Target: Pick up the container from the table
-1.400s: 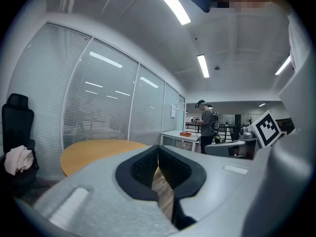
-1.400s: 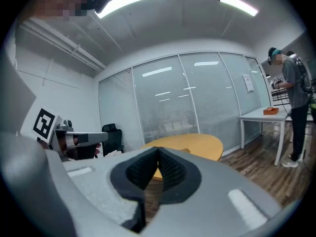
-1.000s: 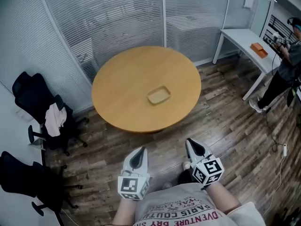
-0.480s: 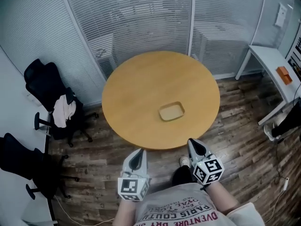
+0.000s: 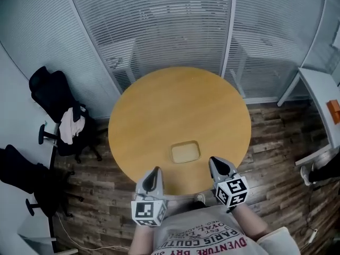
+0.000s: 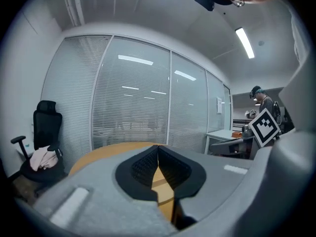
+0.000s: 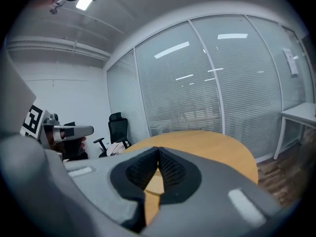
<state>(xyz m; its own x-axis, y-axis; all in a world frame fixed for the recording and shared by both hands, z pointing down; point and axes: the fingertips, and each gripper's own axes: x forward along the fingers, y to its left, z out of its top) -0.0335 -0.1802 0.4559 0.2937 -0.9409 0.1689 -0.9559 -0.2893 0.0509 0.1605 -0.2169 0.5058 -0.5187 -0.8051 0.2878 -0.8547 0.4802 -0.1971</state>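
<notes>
A shallow, pale rectangular container [image 5: 185,152] lies on the round wooden table [image 5: 159,116], close to its near edge. My left gripper [image 5: 154,173] hovers at that near edge, just left of the container, its jaws closed with nothing between them. My right gripper [image 5: 217,163] hangs at the edge just right of the container, also shut and empty. Neither touches the container. In the left gripper view the left gripper [image 6: 158,149] points across the table [image 6: 106,152]; in the right gripper view the right gripper [image 7: 158,152] does the same over the tabletop [image 7: 212,144]. The container is hidden in both gripper views.
Glass walls with blinds [image 5: 175,31] curve behind the table. Two black office chairs [image 5: 50,97] stand at the left, one with a cloth [image 5: 69,129] on it. A white desk [image 5: 324,97] with an orange object [image 5: 334,109] stands at the right. The floor is dark wood planks [image 5: 276,158].
The view has moved closer: the table and container have shifted toward me, and both grippers now sit at the table's near edge, flanking the container. Their jaws stay shut.
</notes>
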